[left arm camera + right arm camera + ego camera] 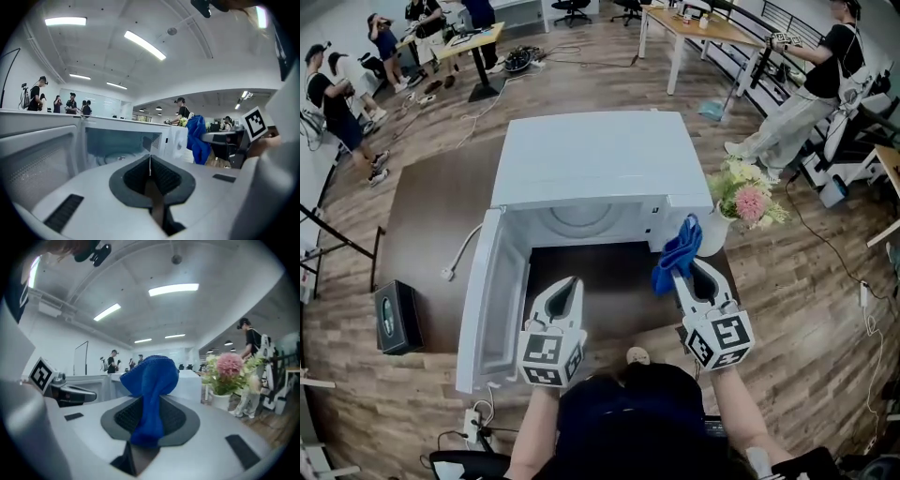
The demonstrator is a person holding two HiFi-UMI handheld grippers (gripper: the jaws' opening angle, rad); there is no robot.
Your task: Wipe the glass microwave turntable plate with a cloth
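Presently clamped in the right gripper [684, 270], left gripper [568, 286] closed empty, the cloth [677, 249] could be snagged by the microwave [592, 159] rim.

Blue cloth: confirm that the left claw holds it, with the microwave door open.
Wrong side: the right claw holds the blue cloth, as the right gripper view shows. The microwave door is open.
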